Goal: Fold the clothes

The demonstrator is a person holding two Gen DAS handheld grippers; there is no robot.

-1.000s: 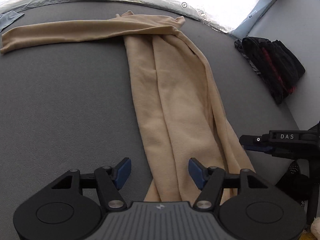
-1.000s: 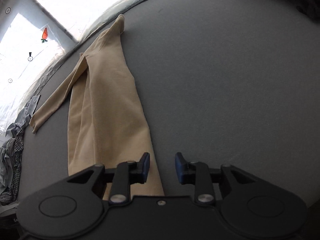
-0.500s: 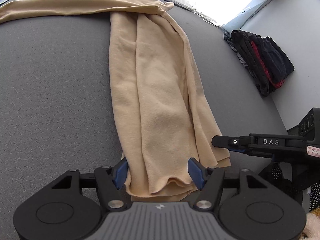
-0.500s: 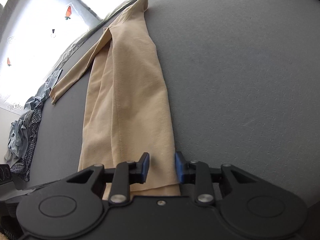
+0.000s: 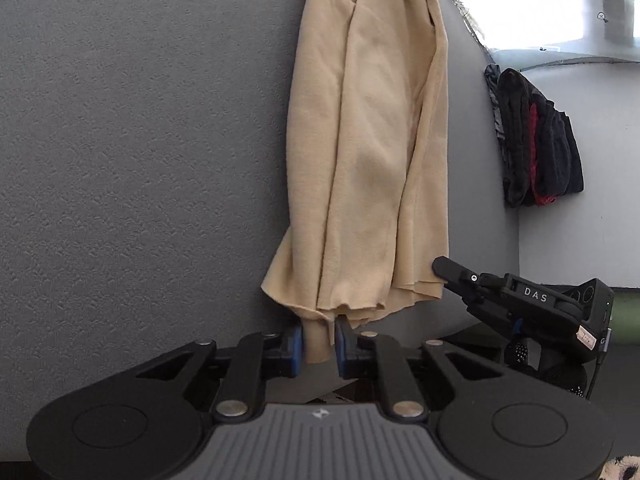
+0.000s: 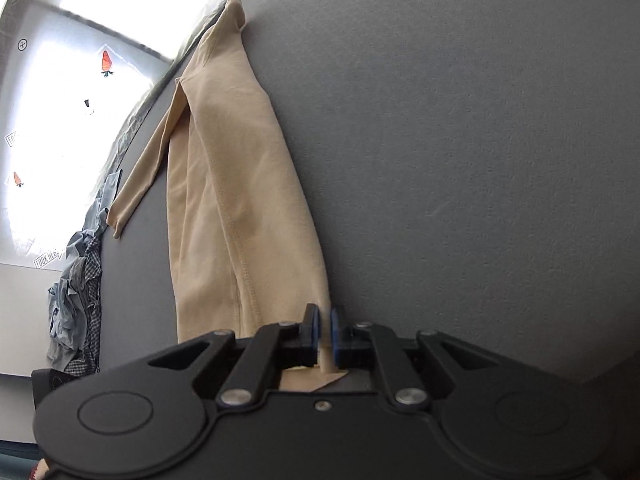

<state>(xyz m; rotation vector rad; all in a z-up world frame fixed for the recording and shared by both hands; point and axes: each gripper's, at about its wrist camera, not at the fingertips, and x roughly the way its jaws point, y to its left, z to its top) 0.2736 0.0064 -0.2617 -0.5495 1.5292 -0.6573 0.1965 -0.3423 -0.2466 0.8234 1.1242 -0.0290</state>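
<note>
While the grey counter (image 5: pixel 140 160) fills most of both views, the tan garment (image 5: pixel 372 140) lies lengthwise up its middle. Dark clothes (image 5: pixel 536 148) sit at right, checked ones (image 6: pixel 76 296) lower left. "LOOK HERE" marks the floor. The left tool (image 5: pixel 319 342) is closing on the hem; the right tool (image 6: pixel 324 334) pinches it.
</note>
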